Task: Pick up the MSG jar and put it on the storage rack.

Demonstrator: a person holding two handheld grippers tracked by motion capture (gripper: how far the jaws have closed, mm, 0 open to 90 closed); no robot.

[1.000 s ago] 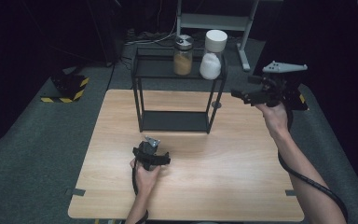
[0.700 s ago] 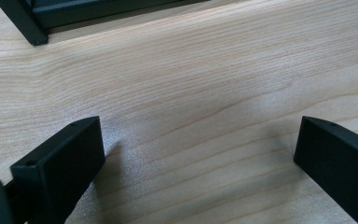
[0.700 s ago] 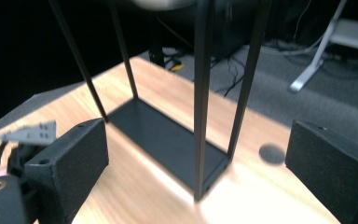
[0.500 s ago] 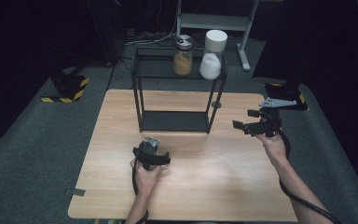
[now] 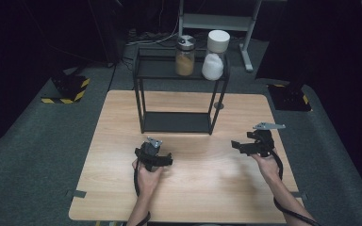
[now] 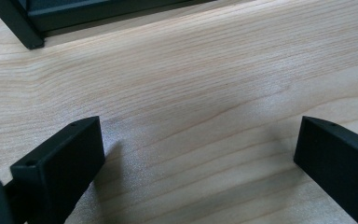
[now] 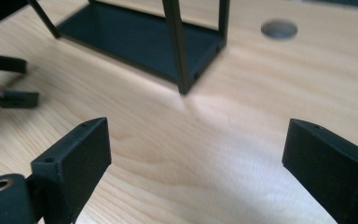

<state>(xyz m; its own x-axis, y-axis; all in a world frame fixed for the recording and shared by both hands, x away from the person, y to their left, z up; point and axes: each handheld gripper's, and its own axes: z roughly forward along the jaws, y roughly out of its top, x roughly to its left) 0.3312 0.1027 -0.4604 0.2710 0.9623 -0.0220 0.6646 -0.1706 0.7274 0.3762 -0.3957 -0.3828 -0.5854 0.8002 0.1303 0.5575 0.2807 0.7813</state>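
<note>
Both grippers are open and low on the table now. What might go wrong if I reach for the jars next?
The two jars, the brown-filled jar and the white jar, stand close together on the top of the rack; grabbing one may nudge the other off. The right gripper sits near the rack's front leg and might clip it.

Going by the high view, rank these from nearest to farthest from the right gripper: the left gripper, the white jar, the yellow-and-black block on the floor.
From the right gripper:
1. White jar, on the rack's top shelf, behind.
2. Left gripper, to its left on the table; too close to the jar to rank firmly.
3. Yellow-and-black block, far left on the floor.
</note>
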